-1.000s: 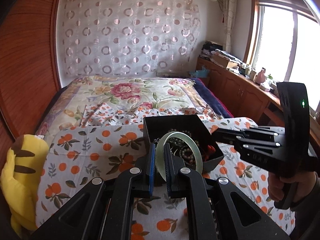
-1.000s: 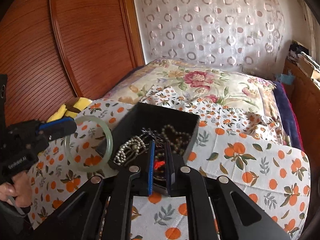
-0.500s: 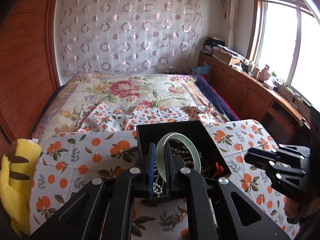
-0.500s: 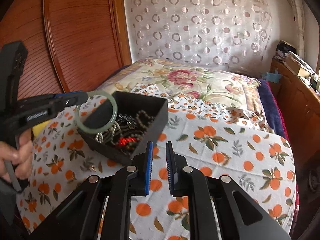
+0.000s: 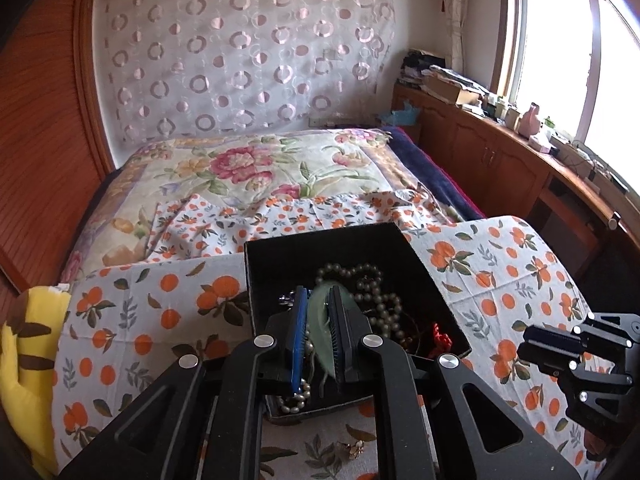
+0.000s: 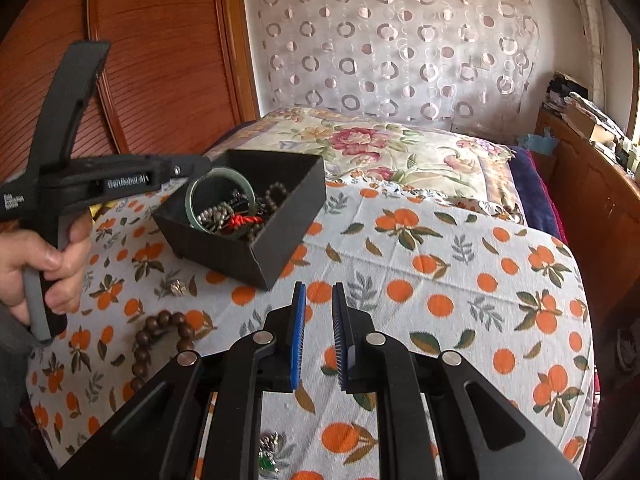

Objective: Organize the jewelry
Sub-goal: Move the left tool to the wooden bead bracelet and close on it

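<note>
A black open box (image 5: 280, 264) (image 6: 288, 216) sits on the orange-print cloth and holds pearl strands, dark beads and a red cord. My left gripper (image 5: 319, 300) (image 6: 200, 166) is shut on a pale green jade bangle (image 5: 318, 332) (image 6: 220, 200) and holds it inside the box, down among the jewelry. My right gripper (image 6: 319, 292) is empty, its jaws a narrow gap apart, above the cloth to the front right of the box; it also shows in the left wrist view (image 5: 532, 338).
A brown wooden bead bracelet (image 6: 160, 340), a small metal piece (image 6: 178, 287) and a green and silver brooch (image 6: 268, 456) lie on the cloth (image 6: 440, 280) near me. A gold trinket (image 5: 352, 448) lies before the box. A yellow plush (image 5: 20, 360) is left.
My left gripper has lowered the bangle from above the box rim down into the box. My right gripper has drawn back, away from the box to its right.
</note>
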Demonstrator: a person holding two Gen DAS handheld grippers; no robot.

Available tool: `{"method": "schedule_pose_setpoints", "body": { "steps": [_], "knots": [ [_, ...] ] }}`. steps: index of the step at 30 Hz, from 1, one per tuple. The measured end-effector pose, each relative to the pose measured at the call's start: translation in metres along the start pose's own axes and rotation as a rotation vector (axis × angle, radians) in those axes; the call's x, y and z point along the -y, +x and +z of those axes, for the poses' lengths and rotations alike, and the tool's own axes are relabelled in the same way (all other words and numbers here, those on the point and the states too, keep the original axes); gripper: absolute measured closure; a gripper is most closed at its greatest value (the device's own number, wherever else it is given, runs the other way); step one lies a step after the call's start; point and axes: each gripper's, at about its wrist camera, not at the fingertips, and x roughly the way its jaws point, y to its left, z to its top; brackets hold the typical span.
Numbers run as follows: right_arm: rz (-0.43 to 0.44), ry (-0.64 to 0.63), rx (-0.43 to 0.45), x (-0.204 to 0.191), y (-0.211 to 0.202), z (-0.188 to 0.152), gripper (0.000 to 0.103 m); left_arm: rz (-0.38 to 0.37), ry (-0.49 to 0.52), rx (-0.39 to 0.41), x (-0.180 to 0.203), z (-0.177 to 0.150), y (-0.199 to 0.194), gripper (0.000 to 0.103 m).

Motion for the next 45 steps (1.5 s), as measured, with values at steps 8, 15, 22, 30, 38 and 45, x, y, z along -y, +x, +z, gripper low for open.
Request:
{"method": "schedule_pose_setpoints", "body": {
  "steps": [8,15,22,30,38,45],
  "knots": [
    [-0.012,0.000,-0.013,0.000,-0.008,-0.019,0.088,0.008,0.046,0.031,0.007,-0.010,-0.028,0.070],
    [-0.020,-0.038,-0.032,-0.008,-0.021,-0.041,0.088,-0.003,0.089,0.045,0.010,-0.033,-0.056,0.063],
    [-0.010,-0.042,-0.060,-0.011,-0.031,-0.062,0.073,-0.022,0.130,0.017,0.014,-0.060,-0.065,0.055],
    [0.027,-0.082,-0.085,-0.025,-0.037,-0.073,0.069,-0.052,0.141,-0.052,0.018,-0.091,-0.058,0.046],
    [0.028,-0.151,-0.148,-0.041,-0.023,-0.078,0.069,-0.062,0.160,-0.115,0.022,-0.109,-0.047,0.036],
    [0.020,-0.152,-0.133,-0.041,-0.023,-0.082,0.069,-0.065,0.184,-0.151,0.027,-0.119,-0.040,0.027]
  ]
}}
